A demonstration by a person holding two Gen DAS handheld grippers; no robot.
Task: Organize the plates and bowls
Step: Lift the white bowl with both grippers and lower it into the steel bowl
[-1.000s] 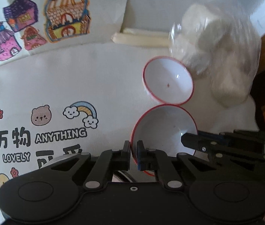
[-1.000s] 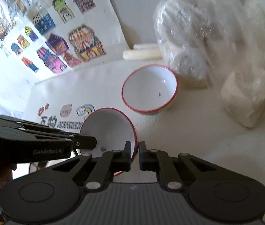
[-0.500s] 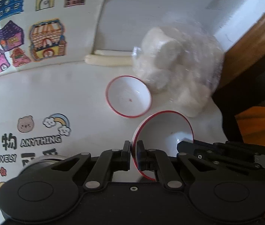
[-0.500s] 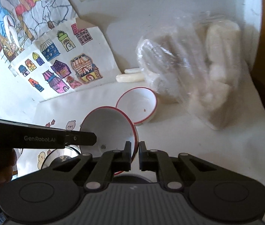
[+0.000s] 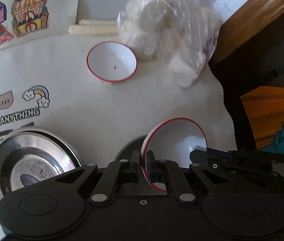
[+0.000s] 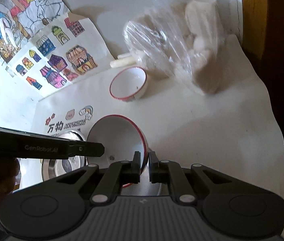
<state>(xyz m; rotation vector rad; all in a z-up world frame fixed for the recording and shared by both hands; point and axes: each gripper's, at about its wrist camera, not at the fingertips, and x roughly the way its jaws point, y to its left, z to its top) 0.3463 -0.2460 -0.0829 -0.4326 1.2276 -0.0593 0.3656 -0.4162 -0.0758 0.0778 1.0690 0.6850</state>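
Desk point(image 5: 105, 104) surface, covered in a white cloth printed with cartoon stickers, ends at a dark drop on the right, and the carried bowl hangs close to that edge, so a slip there could send it to the floor. Next in size, the clear plastic bag of white lumps point(image 5: 168, 34) sits at the back, touching or nearly touching the second white bowl with a red rim point(image 5: 111, 61) that rests upright on the desk; a careless swing toward that bowl could drag the crinkly bag along. Nearer, a shiny steel plate point(image 5: 33, 160) lies flat at the lower left, and setting the carried bowl down blindly could clip its rim.

The held white bowl with a red rim point(image 6: 117, 140) is tilted on edge in the air above the desk, pinched from two sides. The left claw point(image 5: 143, 166) is pressed together on its rim, and the right claw point(image 6: 145, 166) pinches the opposite rim likewise. My worry is the double grip: if the two hands drift apart or twist differently, the thin glazed rim could slide out of one pinch, and the bowl would swing or fall.
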